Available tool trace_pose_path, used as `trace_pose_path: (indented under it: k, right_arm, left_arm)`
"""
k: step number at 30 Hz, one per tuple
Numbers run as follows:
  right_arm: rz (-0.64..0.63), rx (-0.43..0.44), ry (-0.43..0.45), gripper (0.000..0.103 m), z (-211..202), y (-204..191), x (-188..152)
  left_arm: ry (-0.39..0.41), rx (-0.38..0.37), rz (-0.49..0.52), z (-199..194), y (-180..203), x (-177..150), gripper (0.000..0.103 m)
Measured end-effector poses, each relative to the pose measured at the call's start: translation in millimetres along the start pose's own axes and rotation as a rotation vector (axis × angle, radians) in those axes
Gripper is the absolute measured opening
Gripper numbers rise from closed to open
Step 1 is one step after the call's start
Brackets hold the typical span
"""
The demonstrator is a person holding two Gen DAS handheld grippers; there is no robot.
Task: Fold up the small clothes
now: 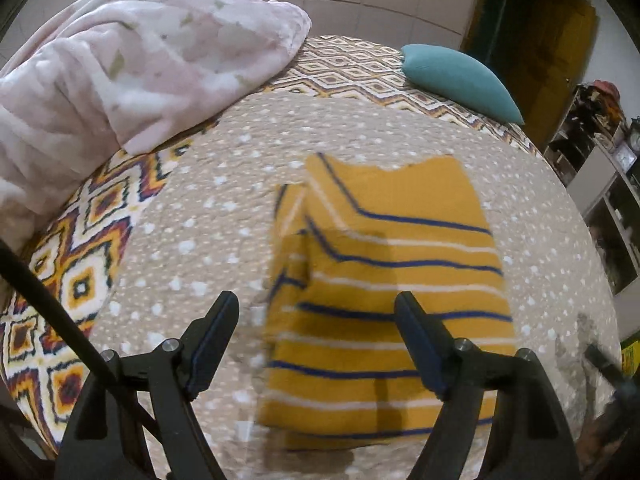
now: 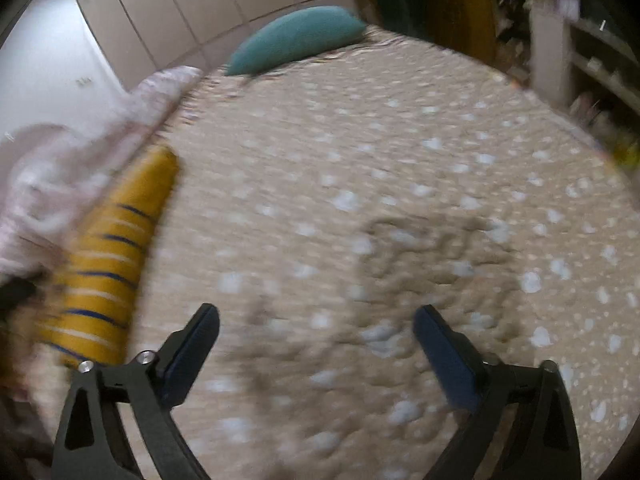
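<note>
No readable text, label, brand, number or sign in either view

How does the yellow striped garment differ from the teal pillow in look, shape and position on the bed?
The yellow striped garment has blue and white stripes; the teal pillow is one plain colour. The garment lies flat, partly folded, in a roughly rectangular shape; the pillow is plump and tapered. The garment is near the left gripper; the pillow sits at the far edge. Both rest on the bed cover.
</note>
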State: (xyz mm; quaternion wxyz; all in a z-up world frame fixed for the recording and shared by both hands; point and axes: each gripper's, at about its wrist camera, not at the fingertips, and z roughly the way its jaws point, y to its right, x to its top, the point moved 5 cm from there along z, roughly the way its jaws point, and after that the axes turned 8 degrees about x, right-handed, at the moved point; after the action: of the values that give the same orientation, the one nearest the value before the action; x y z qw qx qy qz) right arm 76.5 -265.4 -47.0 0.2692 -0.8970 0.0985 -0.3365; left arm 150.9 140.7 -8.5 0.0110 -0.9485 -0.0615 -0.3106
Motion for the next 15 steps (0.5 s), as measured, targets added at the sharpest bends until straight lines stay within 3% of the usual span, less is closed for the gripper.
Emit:
trace_pose_path:
  k: [2,6,14,15]
  right_arm:
    - [-0.004,0.107,-0.008,0.097,2,-21,11]
    - [-0.019,0.302,-0.146,0.097,52,-66,24]
    - [0.075,0.399,-0.248,0.089,178,-103,34]
    - [0.089,0.399,-0.255,0.082,190,-106,34]
  left_arm:
    - [-0.011,-0.032,-0.013,5,-3,-1,0.079]
    - [-0.058,-0.124,-0.062,21,1,-4,0.08]
    - [-0.144,-0.182,-0.092,65,-3,-11,0.08]
    - [-0.164,-0.182,-0.098,70,-2,-14,0.08]
